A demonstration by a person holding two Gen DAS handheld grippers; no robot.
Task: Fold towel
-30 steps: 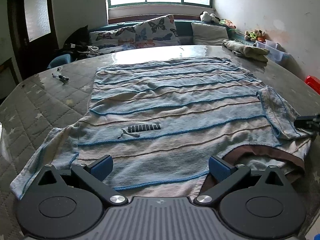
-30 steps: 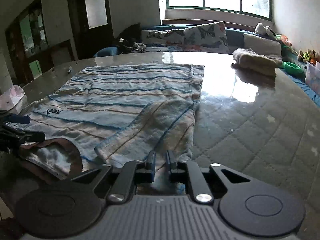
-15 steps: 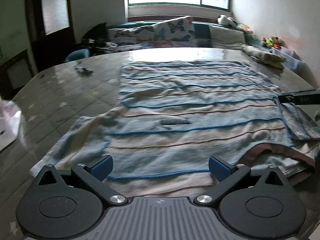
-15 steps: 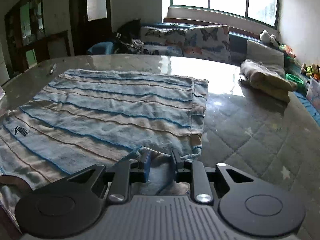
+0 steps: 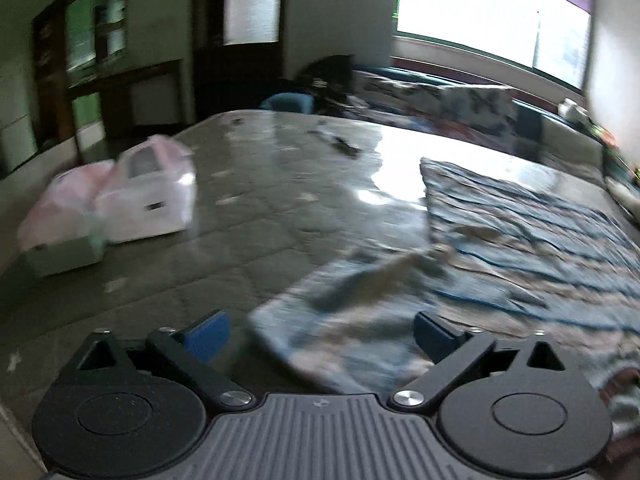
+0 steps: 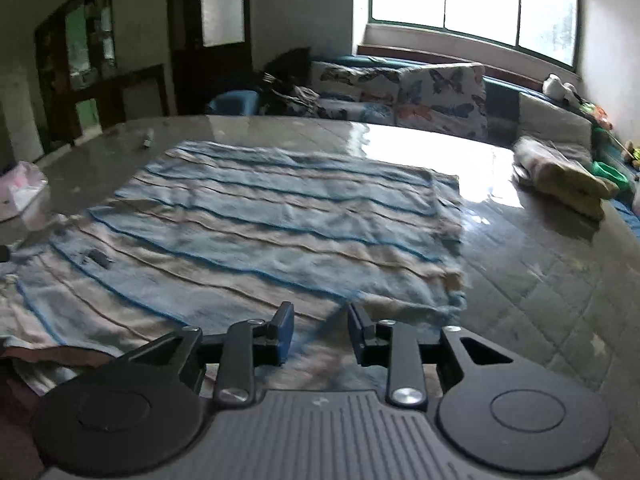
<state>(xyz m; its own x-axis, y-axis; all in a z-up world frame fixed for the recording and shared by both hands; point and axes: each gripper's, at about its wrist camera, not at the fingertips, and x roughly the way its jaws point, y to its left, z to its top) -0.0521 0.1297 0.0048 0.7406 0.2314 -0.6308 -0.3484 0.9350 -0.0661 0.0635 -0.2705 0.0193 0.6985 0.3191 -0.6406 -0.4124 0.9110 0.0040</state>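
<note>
The blue and beige striped towel (image 6: 280, 232) lies spread flat on the table. Its near right edge runs under my right gripper (image 6: 320, 320), whose jaws are opening; fabric shows in the gap and the pads stand off it. The left wrist view is blurred. There the towel (image 5: 520, 260) fills the right side, and its near left corner reaches in between the blue pads (image 5: 208, 332) of my left gripper (image 5: 320, 334). Those jaws stand wide and are closing a little, without touching the cloth.
A pink and white plastic bag with a box (image 5: 120, 200) sits on the table's left part. A folded cloth (image 6: 560, 176) lies at the back right, a small dark object (image 5: 344, 146) at the back. The table's quilted cover (image 6: 540, 280) is glossy. A sofa with cushions (image 6: 440, 96) stands behind.
The right gripper drew the folded-over towel corner back towards the near edge, laid it flat and let go. The left gripper swung left to the towel's near left corner.
</note>
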